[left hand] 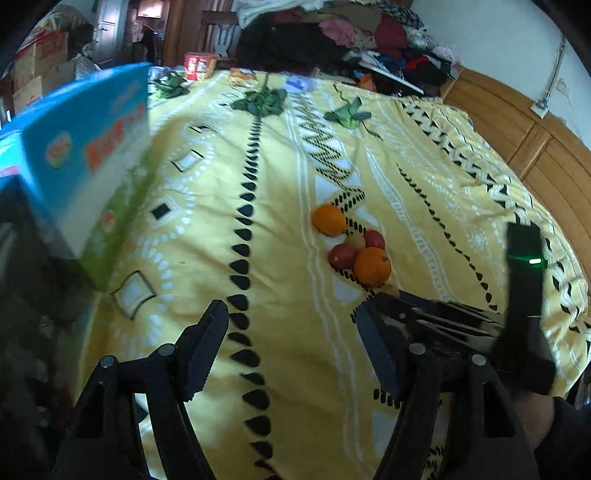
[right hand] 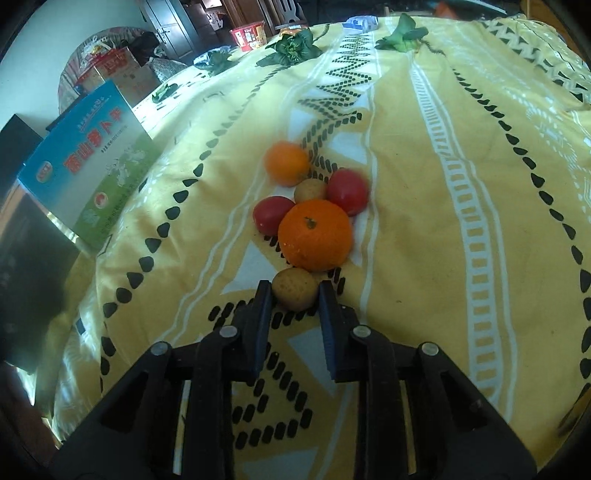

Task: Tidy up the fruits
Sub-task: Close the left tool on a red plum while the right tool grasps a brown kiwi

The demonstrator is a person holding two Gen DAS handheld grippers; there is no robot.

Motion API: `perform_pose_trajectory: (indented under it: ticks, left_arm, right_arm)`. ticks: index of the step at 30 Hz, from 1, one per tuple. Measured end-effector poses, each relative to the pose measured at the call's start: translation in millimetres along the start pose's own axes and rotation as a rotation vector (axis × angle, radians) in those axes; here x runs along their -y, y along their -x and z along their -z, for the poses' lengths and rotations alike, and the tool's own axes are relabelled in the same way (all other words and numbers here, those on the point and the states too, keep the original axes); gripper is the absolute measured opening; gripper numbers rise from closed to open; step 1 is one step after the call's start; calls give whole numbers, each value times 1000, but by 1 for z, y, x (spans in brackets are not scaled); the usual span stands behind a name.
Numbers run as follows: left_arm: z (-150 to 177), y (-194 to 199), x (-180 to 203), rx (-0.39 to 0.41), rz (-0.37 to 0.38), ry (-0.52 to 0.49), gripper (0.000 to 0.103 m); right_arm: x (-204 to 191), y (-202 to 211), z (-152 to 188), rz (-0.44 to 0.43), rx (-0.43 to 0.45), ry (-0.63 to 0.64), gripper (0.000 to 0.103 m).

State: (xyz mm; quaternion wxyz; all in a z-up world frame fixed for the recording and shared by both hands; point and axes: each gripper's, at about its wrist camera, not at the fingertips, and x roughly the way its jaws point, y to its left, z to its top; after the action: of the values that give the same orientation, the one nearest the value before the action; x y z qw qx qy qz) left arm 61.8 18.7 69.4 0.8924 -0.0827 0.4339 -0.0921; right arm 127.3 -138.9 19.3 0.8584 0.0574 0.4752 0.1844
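A cluster of fruit lies on the yellow patterned bedspread (right hand: 424,229): a large orange (right hand: 314,234), a smaller orange (right hand: 287,163), two red fruits (right hand: 271,215) (right hand: 348,191) and a small tan fruit (right hand: 309,190). My right gripper (right hand: 294,293) is closed around a second tan fruit (right hand: 294,293) that rests against the large orange. My left gripper (left hand: 291,332) is open and empty, hovering short of the cluster; the oranges (left hand: 372,266) (left hand: 328,220) lie ahead of it, with the right gripper's body (left hand: 443,317) to its right.
A blue and green box (right hand: 88,162) stands at the bed's left edge, also in the left wrist view (left hand: 88,147). Leafy greens (right hand: 295,48) (right hand: 402,37) and a red tub (right hand: 249,35) lie at the far end. Clothes are piled (left hand: 332,33) beyond the bed.
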Motion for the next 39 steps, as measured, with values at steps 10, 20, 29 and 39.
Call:
perform_pose_trajectory:
  ticks: [10,20,29,39]
  left_arm:
    - [-17,-88,41,-91,-6,-298,55]
    - [-34,-116,47,-96,32,-350,55]
    - [-40,-124,50,-88,85,-350,35]
    - [-34,-89,49,-8,85,-291,27]
  right_arm:
    - [35,49,20,-57,71,-118,26]
    - [54,47,26,-75,68,-162,26]
    - [56,46,30,-78,67,-168,26]
    - [49,56,27,-63,90,-140,26]
